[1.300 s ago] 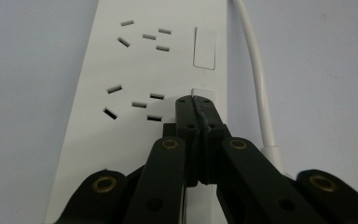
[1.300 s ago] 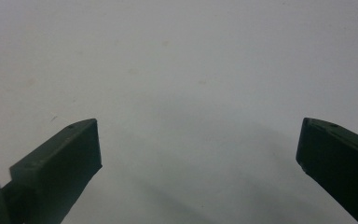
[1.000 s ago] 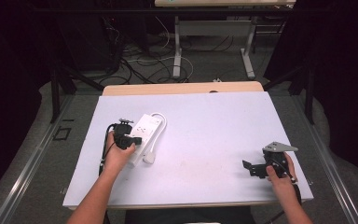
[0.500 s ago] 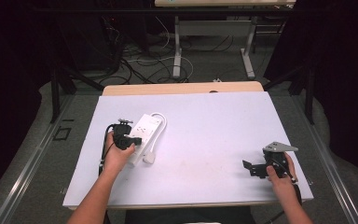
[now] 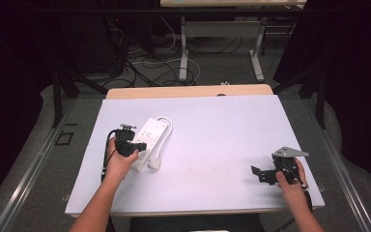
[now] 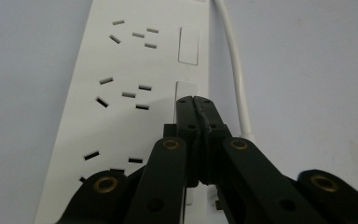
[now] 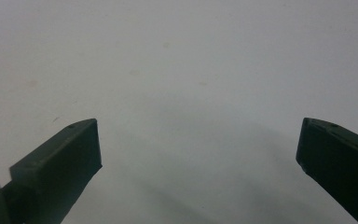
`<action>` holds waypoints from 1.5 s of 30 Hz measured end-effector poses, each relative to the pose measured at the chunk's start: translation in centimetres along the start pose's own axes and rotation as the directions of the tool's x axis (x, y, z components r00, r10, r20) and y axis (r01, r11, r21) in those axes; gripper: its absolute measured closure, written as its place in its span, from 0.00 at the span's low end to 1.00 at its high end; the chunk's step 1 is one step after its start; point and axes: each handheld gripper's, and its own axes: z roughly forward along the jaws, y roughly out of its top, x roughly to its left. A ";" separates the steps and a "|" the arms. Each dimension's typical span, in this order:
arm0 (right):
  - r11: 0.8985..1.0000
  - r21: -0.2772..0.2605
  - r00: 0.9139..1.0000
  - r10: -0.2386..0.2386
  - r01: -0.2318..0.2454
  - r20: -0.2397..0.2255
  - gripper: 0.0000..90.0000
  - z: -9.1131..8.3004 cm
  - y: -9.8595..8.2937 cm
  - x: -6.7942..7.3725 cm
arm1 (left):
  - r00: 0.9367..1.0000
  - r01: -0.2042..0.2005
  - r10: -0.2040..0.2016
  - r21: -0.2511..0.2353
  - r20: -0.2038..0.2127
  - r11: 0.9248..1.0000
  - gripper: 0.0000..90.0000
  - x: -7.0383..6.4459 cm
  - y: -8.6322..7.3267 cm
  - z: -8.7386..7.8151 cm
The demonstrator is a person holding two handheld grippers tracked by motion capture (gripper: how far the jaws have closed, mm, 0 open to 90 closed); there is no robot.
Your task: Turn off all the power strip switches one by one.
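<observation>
Right tongs [image 7: 198, 149] spread wide, jaws well apart, nothing between; below, pale table surface [image 7: 182, 60], faint specks.

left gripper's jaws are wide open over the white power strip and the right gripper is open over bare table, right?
Not quite. The left gripper has its jaws closed together, tips over a switch on the white power strip, as the left gripper view shows. The right gripper is indeed open over bare table.
</observation>
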 end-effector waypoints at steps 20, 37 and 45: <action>1.000 -0.001 1.000 -0.005 0.005 0.000 0.00 0.0 0.0 0.0 | 0.999 -0.025 0.026 -0.009 0.020 1.000 1.00 -0.5 -1.2 -1.9; 1.000 -0.005 1.000 -0.005 0.005 0.004 0.00 -0.1 0.1 0.0 | 1.000 -0.017 0.017 -0.005 0.015 1.000 1.00 0.2 -2.6 -2.5; 1.000 -0.004 1.000 -0.006 0.006 0.002 0.00 -0.1 0.1 0.0 | 1.000 -0.017 0.017 0.001 0.011 1.000 1.00 0.4 -2.7 -2.1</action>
